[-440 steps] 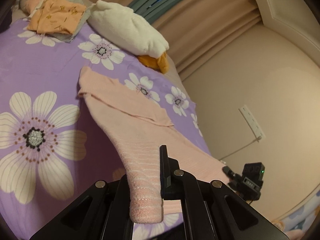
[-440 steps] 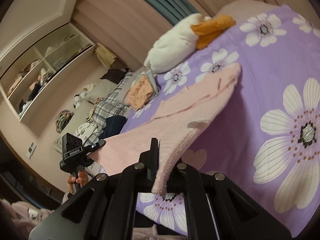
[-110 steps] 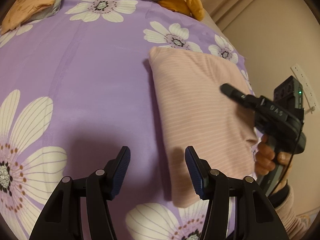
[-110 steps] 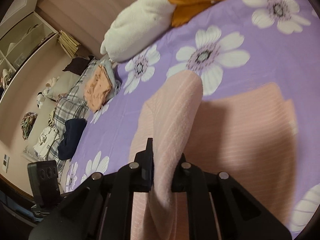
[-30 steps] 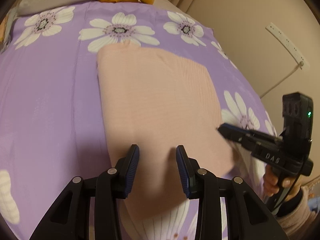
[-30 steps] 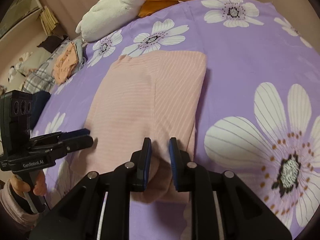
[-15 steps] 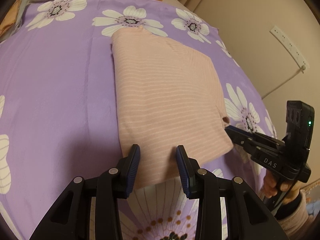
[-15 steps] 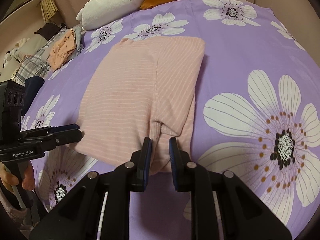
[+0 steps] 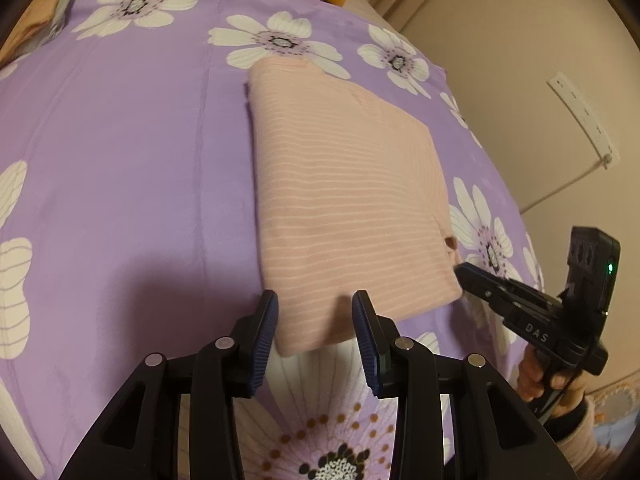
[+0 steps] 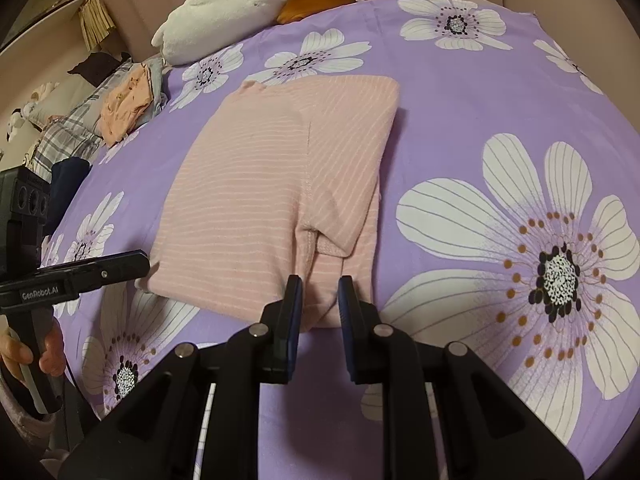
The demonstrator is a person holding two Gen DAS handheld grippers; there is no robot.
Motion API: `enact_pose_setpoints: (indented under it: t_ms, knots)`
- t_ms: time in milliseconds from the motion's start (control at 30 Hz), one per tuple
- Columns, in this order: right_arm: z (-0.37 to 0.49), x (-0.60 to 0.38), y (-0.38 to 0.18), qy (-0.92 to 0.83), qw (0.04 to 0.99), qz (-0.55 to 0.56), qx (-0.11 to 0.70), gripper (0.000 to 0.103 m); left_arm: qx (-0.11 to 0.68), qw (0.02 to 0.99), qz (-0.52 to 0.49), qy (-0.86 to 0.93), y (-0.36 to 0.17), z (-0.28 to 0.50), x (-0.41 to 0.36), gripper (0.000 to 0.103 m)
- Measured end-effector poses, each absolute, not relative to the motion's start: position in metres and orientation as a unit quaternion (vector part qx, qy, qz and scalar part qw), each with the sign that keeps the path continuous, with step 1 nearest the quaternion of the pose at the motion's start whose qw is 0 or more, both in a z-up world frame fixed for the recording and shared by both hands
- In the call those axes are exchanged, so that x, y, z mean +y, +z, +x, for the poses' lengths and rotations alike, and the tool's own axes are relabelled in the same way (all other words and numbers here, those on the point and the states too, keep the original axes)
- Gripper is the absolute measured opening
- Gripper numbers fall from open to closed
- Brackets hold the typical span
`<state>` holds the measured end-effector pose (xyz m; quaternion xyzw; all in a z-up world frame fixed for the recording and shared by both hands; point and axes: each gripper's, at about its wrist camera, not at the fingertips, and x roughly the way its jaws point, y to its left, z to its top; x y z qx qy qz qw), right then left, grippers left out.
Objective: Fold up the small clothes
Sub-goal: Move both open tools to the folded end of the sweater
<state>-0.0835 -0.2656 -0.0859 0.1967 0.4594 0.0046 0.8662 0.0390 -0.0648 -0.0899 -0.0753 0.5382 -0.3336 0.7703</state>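
A pink striped garment (image 9: 348, 208) lies folded into a flat rectangle on the purple flowered bedspread (image 9: 120, 160). My left gripper (image 9: 314, 320) hovers open at its near left corner, and the corner shows in the gap without the pads (image 9: 266, 328) pressing it. In the right wrist view the same garment (image 10: 272, 200) shows a seam and a tucked sleeve. My right gripper (image 10: 319, 300) stands narrowly open over the near right edge, pads clear of the cloth. Each gripper appears in the other's view: the right gripper (image 9: 466, 274) and the left gripper (image 10: 140, 260), at opposite near corners.
A white and orange plush toy (image 10: 248, 0) lies at the head of the bed. Folded clothes (image 10: 124, 108) are stacked at the far left side. A wall with a socket strip (image 9: 580, 116) runs along the bed's right side. A person's hands (image 9: 536, 376) hold the gripper handles.
The right gripper, which earlier carried a fold of the garment over, has let it lie flat. Both grippers have drawn back toward the garment's near edge over the last second.
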Motion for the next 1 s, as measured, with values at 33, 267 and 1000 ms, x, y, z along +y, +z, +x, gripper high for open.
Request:
enact_pose_setpoints:
  t_ms: [33, 267, 1000]
  knots:
    - [-0.085, -0.268, -0.085, 0.001, 0.866, 0.200, 0.459, 0.027, 0.541, 0.769, -0.080, -0.331, -0.091, 0.040, -0.063, 0.036]
    - [-0.088, -0.279, -0.087, -0.012, 0.861, 0.221, 0.458, 0.042, 0.555, 0.762, -0.113, -0.314, -0.099, 0.051, -0.051, 0.040]
    - [-0.076, -0.278, -0.077, 0.026, 0.866, 0.250, 0.431, 0.046, 0.549, 0.758, -0.110, -0.333, -0.091, 0.056, -0.067, 0.041]
